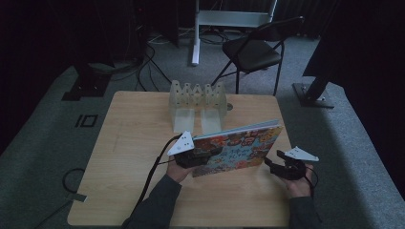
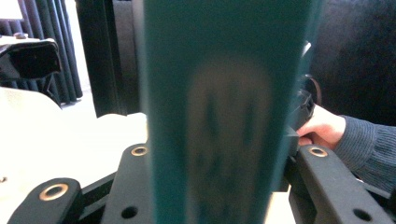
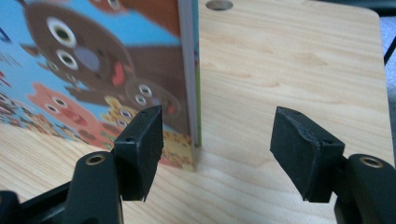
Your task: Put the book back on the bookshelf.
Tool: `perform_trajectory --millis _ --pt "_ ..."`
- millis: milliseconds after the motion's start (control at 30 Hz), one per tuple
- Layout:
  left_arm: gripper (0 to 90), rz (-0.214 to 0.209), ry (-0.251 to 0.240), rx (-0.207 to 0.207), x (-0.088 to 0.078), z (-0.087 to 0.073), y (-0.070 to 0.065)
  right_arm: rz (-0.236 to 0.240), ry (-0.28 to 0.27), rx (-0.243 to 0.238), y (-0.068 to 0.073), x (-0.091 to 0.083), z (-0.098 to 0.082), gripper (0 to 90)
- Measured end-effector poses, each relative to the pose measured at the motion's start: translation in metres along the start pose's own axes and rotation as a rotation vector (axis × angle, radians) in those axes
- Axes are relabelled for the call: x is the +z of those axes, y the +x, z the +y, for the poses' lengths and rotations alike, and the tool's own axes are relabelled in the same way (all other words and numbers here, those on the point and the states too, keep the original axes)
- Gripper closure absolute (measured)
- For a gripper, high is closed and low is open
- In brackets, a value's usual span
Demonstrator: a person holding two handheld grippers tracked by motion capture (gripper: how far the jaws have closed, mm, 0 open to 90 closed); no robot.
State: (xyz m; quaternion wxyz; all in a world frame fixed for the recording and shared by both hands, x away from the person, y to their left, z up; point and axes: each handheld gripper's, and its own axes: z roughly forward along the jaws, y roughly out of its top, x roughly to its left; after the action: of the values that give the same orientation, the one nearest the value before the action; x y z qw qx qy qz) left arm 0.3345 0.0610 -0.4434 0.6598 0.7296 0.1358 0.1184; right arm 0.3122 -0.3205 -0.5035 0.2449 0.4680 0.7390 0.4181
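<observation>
A picture book (image 1: 239, 148) with a colourful animal cover stands upright on its lower edge on the wooden table (image 1: 133, 143). My left gripper (image 1: 203, 155) is shut on the book's left end. In the left gripper view its teal spine (image 2: 219, 116) sits blurred between the two black jaws. My right gripper (image 1: 272, 164) hovers low at the book's right end, open. In the right gripper view the book's free edge (image 3: 189, 70) stands just beyond the gap of my right gripper (image 3: 219, 140), nearer the left pad, and neither pad touches it.
A translucent slotted rack (image 1: 197, 102) stands at the table's far middle, behind the book. A folding chair (image 1: 253, 50) and stand legs are on the carpet beyond. A small round hole (image 3: 219, 4) marks the far table edge. The other hand (image 2: 322, 128) shows past the spine.
</observation>
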Motion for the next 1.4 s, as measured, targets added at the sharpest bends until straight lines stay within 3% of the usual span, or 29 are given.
perform_trajectory --millis 267,633,833,1000,1167,1400 --pt "59.1 0.005 0.016 -0.029 0.003 -0.013 0.005 -0.004 0.021 0.006 -0.003 0.006 -0.011 34.3" --pt "67.3 -0.044 0.029 -0.061 0.005 -0.029 0.009 -0.011 0.046 0.002 -0.004 0.013 -0.018 34.3" --pt "77.6 -0.048 0.035 -0.007 0.006 -0.029 0.002 -0.012 0.048 0.011 -0.006 0.014 -0.02 34.3" --pt "78.3 -0.045 0.033 0.009 0.006 -0.029 -0.002 -0.013 0.051 0.014 -0.007 0.015 -0.021 34.3" --pt "71.5 -0.083 0.017 -0.053 0.009 -0.036 0.0 -0.015 0.061 0.017 -0.008 0.017 -0.023 34.3" --pt "73.5 -0.064 0.026 -0.061 0.012 -0.045 -0.002 -0.018 0.077 0.02 -0.01 0.02 -0.026 34.4"
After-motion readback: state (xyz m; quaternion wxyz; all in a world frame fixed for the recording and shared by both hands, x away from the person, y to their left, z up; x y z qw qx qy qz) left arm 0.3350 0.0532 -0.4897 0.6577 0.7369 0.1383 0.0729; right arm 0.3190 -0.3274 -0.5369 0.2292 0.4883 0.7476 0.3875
